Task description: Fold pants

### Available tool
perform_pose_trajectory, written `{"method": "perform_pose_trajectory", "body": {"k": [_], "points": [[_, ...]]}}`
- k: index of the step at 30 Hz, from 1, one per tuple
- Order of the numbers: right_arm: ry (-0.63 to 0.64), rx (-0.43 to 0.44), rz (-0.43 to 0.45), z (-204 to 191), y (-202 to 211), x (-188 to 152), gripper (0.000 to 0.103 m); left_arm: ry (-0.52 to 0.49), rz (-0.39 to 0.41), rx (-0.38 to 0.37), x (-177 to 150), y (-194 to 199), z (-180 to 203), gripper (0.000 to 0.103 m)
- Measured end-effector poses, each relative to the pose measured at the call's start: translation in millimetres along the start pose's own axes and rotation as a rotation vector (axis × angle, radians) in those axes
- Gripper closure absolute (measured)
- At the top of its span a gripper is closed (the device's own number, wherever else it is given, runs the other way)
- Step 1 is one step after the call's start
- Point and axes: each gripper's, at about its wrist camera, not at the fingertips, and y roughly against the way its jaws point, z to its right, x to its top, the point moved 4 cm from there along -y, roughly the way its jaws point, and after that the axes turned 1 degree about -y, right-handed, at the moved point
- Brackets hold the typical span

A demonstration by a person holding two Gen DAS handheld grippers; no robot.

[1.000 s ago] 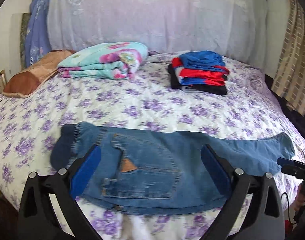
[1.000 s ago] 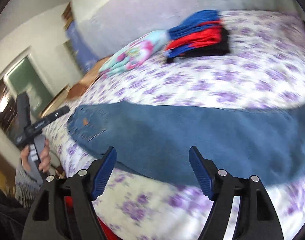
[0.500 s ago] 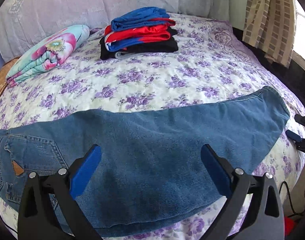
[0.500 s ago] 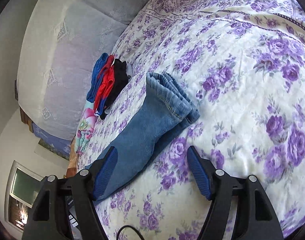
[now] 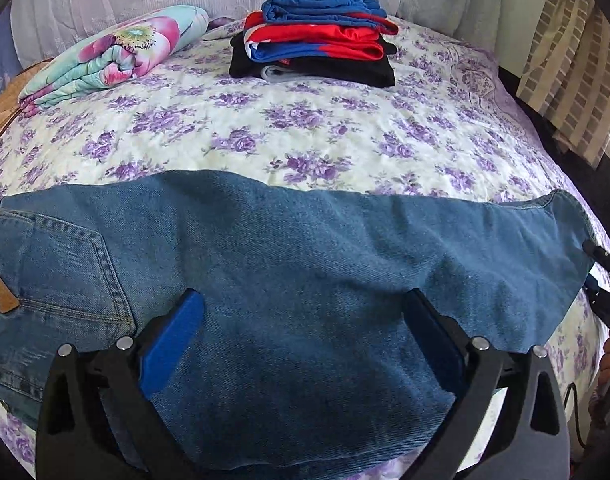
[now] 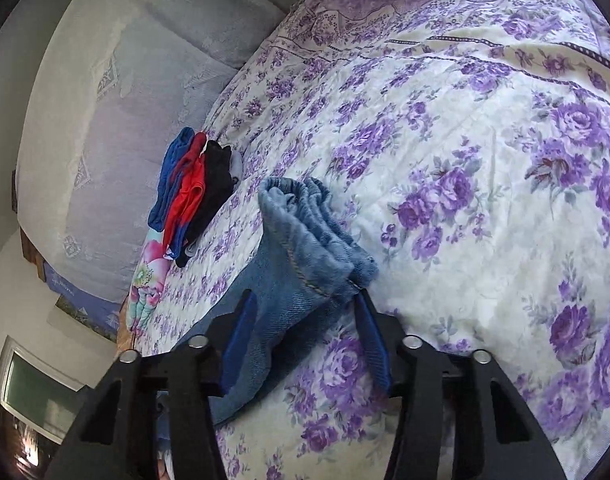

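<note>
- Since half a second ago, the right gripper (image 6: pixel 305 344) has closed in on the hem end of the jeans (image 5: pixel 305 264), and the left gripper (image 5: pixel 305 340) has drifted slightly along them.
- Jeans lie flat lengthwise across the near edge of the flowered bed (image 5: pixel 305 120), legs doubled together.
- Risk: the right gripper may pinch only the top hem layer, so the lower leg would drag and the fold skew.
- Right gripper: part open, hem between its jaws, not clearly clamped.
- Left gripper: wide open above the thigh area, holding nothing.

The jeans (image 5: pixel 305 280) waistband runs past the left wrist view's left edge.
</note>
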Motion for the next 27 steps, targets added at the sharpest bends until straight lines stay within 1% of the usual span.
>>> {"method": "perform_pose_trajectory", "body": {"k": [2, 4, 6, 7, 9, 10, 11, 13, 15, 16, 18, 21, 24, 26, 27], "points": [[-0.040, 0.024, 0.007, 7, 2, 0, 0.068, 0.004, 0.033, 0.008, 5, 7, -1, 0.005], [-0.030, 0.017, 0.007, 8, 3, -2, 0.069, -0.003, 0.062, 0.014, 11, 13, 2, 0.005], [-0.007, -0.008, 0.003, 5, 1, -4, 0.064, -0.032, 0.069, 0.022, 14, 12, 8, 0.005], [-0.006, -0.012, 0.005, 4, 0, -4, 0.062, -0.050, 0.059, 0.035, 12, 7, 11, 0.005], [-0.001, -0.032, 0.002, 0, -4, -4, 0.055, -0.067, 0.015, 0.052, 7, -8, 13, 0.004], [0.006, -0.038, 0.003, -3, -6, -3, 0.053, -0.069, -0.012, 0.055, 3, -17, 13, 0.004], [0.016, -0.039, 0.007, -6, -9, -2, 0.053, -0.069, -0.014, 0.053, 2, -18, 13, 0.004], [0.030, -0.036, 0.019, -7, -15, 0, 0.055, -0.063, -0.011, 0.047, 2, -16, 11, 0.004], [0.039, -0.025, 0.043, -8, -15, 0, 0.069, -0.066, -0.008, 0.049, 2, -16, 11, 0.004], [0.042, 0.000, 0.050, -9, -14, -1, 0.075, -0.067, -0.008, 0.051, 2, -16, 11, 0.004], [0.033, 0.028, 0.058, -7, -11, -3, 0.081, -0.067, -0.009, 0.049, 2, -16, 10, 0.004], [0.032, 0.039, 0.072, -5, -4, -3, 0.084, -0.070, -0.007, 0.052, 1, -16, 11, 0.004], [0.044, 0.030, 0.089, -9, 2, -2, 0.086, -0.058, -0.005, 0.056, 2, -14, 9, 0.004], [0.090, 0.012, 0.112, -18, 7, -2, 0.087, -0.027, 0.019, 0.070, 4, -4, -1, 0.005], [0.121, 0.001, 0.126, -25, 9, -2, 0.088, -0.008, 0.046, 0.088, 6, 5, -10, 0.005]]}}
